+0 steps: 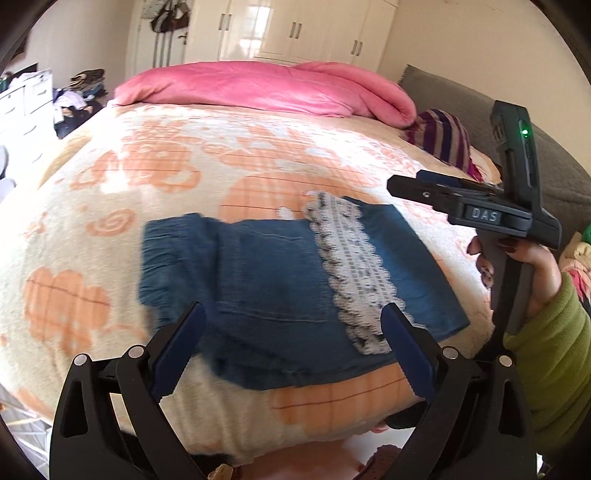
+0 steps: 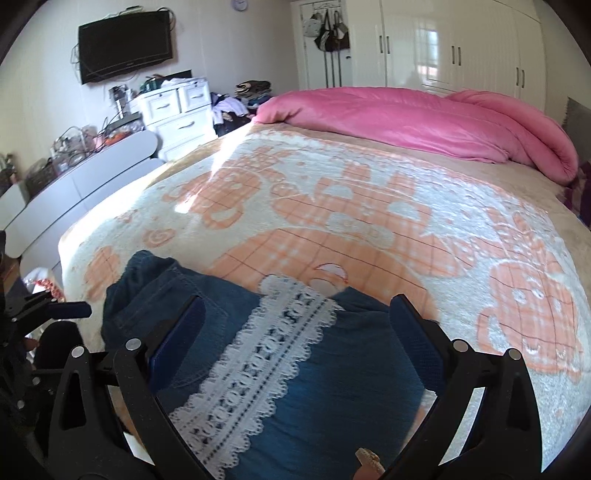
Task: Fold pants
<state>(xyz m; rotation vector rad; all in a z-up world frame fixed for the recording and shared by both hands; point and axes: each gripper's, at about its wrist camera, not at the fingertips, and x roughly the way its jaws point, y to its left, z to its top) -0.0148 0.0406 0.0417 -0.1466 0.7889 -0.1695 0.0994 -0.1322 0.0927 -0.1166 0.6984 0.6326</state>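
Left gripper (image 1: 291, 347) fingers (image 1: 181, 350) spread wide apart, nothing between them, hovering above the near edge of the pants (image 1: 280, 288). Right gripper (image 2: 295, 339) fingers (image 2: 417, 343) also spread wide, released, hanging over the pants (image 2: 332, 387) with no cloth pinched. In the left view the right gripper (image 1: 436, 190) shows side-on at the right, held by the right hand (image 1: 524, 266) in a green sleeve (image 1: 554, 369); its finger state can't be read from that angle, but its own camera shows it released. In the right view the tip of the left gripper (image 2: 70, 309) pokes in at the left edge.

Pants: blue denim, folded into a compact rectangle, lying flat on the blanket (image 1: 166, 166) near the front edge of the bed. White lace strip (image 1: 351, 269) runs across the folded pants on the top layer; same lace strip (image 2: 258, 362) runs diagonally between the right fingers. Gathered waistband end sits on the left side, a pocket seam visible in the middle.

Blanket (image 2: 369, 206) is cream with orange pattern. Pink duvet (image 1: 266, 88) bunched at the far side of the bed, striped cloth (image 1: 443, 136) just beside it at the right. White wardrobe (image 1: 295, 29) behind. Right view: TV (image 2: 125, 44) on wall, white drawers (image 2: 177, 110), bags (image 2: 330, 33) hanging on the door
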